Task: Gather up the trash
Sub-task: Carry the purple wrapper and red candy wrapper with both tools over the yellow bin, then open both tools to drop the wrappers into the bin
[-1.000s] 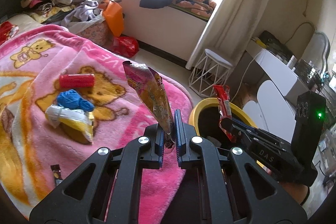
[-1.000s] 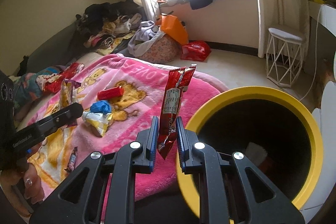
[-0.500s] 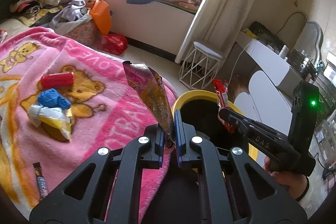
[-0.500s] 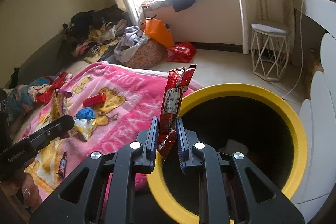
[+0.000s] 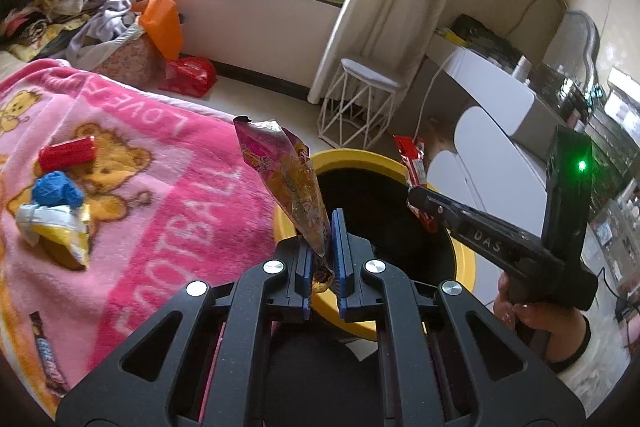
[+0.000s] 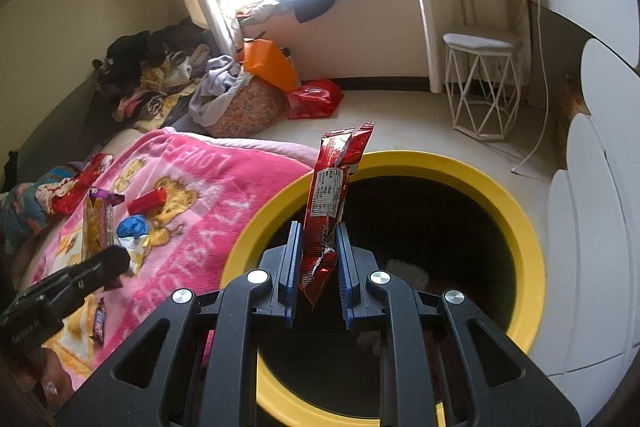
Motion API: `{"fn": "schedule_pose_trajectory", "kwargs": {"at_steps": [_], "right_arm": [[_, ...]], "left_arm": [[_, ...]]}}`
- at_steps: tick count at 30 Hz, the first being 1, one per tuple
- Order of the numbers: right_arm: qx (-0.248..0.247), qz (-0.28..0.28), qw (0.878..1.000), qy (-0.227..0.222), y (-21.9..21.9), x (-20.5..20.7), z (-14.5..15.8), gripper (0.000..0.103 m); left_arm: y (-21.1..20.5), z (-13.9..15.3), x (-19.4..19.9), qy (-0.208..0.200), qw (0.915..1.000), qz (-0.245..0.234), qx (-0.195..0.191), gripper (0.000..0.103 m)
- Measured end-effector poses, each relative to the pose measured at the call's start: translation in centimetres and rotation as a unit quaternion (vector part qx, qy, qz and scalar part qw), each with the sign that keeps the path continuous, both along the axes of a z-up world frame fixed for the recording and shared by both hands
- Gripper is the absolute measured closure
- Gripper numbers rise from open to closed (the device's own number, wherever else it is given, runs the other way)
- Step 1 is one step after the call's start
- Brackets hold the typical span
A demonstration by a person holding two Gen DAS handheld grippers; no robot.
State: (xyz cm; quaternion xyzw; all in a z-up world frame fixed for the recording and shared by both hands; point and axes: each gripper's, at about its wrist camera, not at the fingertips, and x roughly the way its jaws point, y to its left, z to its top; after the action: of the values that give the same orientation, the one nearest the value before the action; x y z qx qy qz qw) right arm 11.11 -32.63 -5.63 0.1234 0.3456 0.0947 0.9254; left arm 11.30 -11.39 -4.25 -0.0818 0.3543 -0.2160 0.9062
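Observation:
My left gripper (image 5: 322, 259) is shut on a pink and gold snack wrapper (image 5: 286, 179), held upright at the near rim of the yellow bin (image 5: 292, 227). My right gripper (image 6: 318, 267) is over the yellow bin (image 6: 524, 227); its jaws have parted and the red wrapper (image 6: 330, 199) stands loosely between them. The right gripper also shows in the left wrist view (image 5: 420, 199) with the red wrapper (image 5: 412, 163). On the pink blanket (image 5: 168, 187) lie a red tube (image 5: 66, 155), a blue crumpled ball (image 5: 56, 189), a yellow-white wrapper (image 5: 56, 227) and a candy bar (image 5: 46, 351).
A white wire stool (image 5: 360, 99) stands on the floor behind the bin. White cabinets (image 6: 592, 227) are right of the bin. Clothes, an orange bag (image 5: 160, 23) and a red bag (image 5: 188, 79) lie by the window wall.
Both grippers moved from over the blanket towards the bin. The right gripper's jaws have opened a little around the red wrapper, now over the bin's mouth.

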Motion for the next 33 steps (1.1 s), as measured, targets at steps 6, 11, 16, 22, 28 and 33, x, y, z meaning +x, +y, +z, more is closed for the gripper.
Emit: {"fn": "schedule_pose_trajectory", "kwargs": {"at_steps": [6, 11, 16, 22, 28, 33], "right_arm": [[-0.002, -0.017, 1.000, 0.016, -1.5, 0.3, -0.9, 0.087], [0.001, -0.028, 0.999, 0.028, -2.7, 0.4, -1.6, 0.087], [0.004, -0.038, 0.999, 0.039, -3.6, 0.6, -2.3, 0.087], [0.010, -0.047, 0.998, 0.045, -5.0, 0.6, -2.8, 0.084], [0.028, -0.064, 0.997, 0.043, -6.1, 0.5, -2.9, 0.069], [0.040, -0.080, 0.995, 0.036, -7.1, 0.3, -2.7, 0.053]], "left_arm": [[-2.1, -0.9, 0.1, 0.007, 0.9997, -0.024, 0.007, 0.097], [-3.6, -1.6, 0.2, 0.008, 0.9989, -0.045, 0.011, 0.097], [-4.8, -2.4, 1.1, 0.019, 0.9980, -0.058, 0.016, 0.097], [-6.4, -3.5, 1.9, 0.035, 0.9964, -0.074, 0.024, 0.097], [-7.3, -4.6, 3.5, 0.059, 0.9945, -0.082, 0.028, 0.069], [-6.6, -4.2, 3.4, 0.050, 0.9961, -0.068, 0.023, 0.019]]}}
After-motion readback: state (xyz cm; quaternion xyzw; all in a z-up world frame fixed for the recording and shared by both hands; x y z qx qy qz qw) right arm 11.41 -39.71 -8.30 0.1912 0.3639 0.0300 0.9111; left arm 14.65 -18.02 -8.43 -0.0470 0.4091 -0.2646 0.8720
